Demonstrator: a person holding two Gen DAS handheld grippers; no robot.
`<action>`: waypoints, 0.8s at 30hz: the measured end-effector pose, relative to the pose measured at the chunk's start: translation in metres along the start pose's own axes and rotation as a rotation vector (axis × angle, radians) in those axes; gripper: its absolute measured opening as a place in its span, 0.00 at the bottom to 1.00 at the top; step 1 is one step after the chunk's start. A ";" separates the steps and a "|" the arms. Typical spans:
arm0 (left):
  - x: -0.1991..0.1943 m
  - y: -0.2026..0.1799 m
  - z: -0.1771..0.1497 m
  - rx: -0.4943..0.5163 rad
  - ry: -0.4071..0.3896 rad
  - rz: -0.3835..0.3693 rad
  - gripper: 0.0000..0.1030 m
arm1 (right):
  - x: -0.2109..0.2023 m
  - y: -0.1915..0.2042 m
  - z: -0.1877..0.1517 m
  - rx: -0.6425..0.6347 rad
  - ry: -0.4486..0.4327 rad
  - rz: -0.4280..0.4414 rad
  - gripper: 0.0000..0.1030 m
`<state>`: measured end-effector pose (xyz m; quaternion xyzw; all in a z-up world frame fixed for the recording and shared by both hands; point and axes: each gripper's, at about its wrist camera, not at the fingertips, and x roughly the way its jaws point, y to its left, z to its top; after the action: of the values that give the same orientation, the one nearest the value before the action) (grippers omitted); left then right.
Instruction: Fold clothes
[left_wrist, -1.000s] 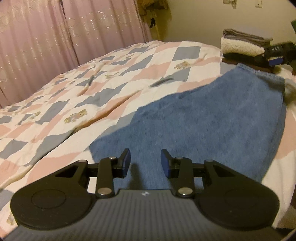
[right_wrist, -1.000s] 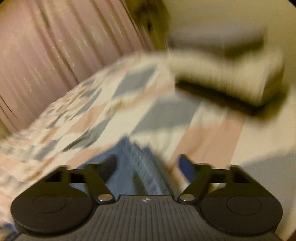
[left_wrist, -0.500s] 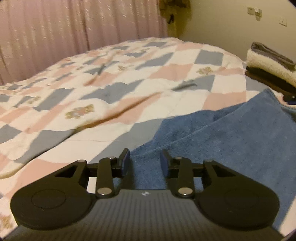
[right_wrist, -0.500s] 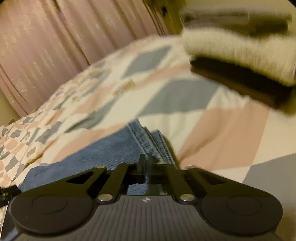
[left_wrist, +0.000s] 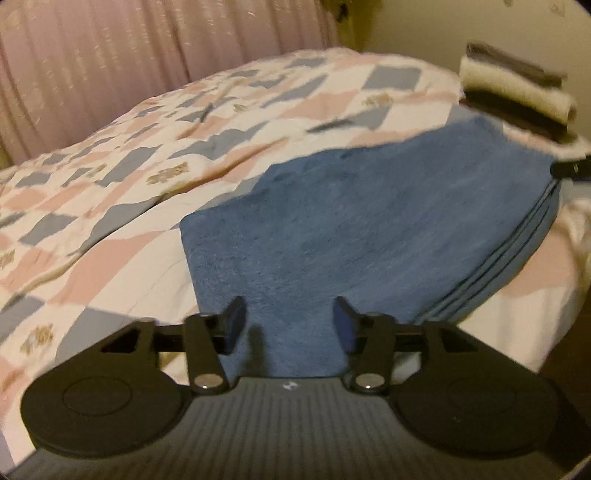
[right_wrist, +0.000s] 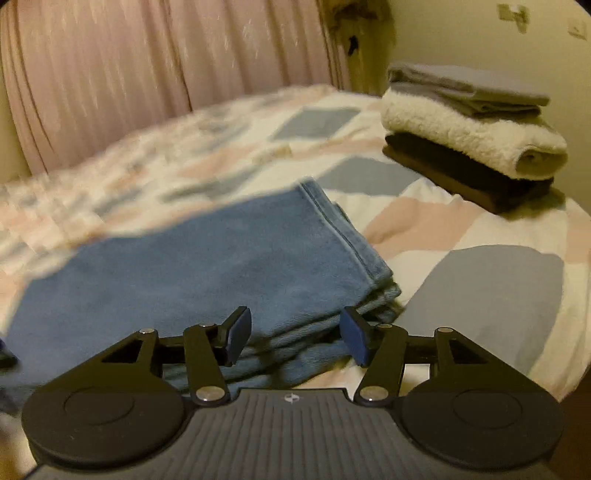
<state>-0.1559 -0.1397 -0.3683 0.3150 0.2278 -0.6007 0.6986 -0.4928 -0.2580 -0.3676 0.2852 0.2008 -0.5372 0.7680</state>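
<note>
A blue denim garment (left_wrist: 369, 229) lies folded in several layers on the checked quilt (left_wrist: 155, 162). In the left wrist view my left gripper (left_wrist: 290, 325) is open and empty, just above the garment's near left edge. In the right wrist view the same garment (right_wrist: 207, 258) shows its stacked hems at the right. My right gripper (right_wrist: 295, 336) is open and empty, over the garment's near right corner. A dark bit of the right gripper shows at the left wrist view's right edge (left_wrist: 569, 168).
A stack of folded clothes (right_wrist: 472, 129), grey on cream fleece on dark brown, sits on the quilt (right_wrist: 461, 229) at the far right; it also shows in the left wrist view (left_wrist: 517, 92). Pink curtains (right_wrist: 166, 74) hang behind the bed. The bed edge drops off at right.
My right gripper was shut on the garment's hem half a second ago and has opened and pulled back. My left gripper opened wider and moved back over the folded garment.
</note>
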 end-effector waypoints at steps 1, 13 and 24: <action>-0.003 -0.005 -0.004 0.004 -0.005 -0.006 0.57 | -0.010 0.003 -0.002 0.020 -0.017 0.018 0.68; -0.090 -0.024 -0.022 -0.078 -0.072 0.068 0.65 | -0.070 0.042 -0.044 0.039 -0.033 0.022 0.75; -0.154 -0.043 -0.038 -0.082 -0.142 0.047 0.73 | -0.138 0.059 -0.058 0.036 -0.081 0.059 0.86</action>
<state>-0.2225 -0.0089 -0.2950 0.2480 0.1943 -0.5953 0.7392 -0.4845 -0.1070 -0.3135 0.2828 0.1514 -0.5291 0.7856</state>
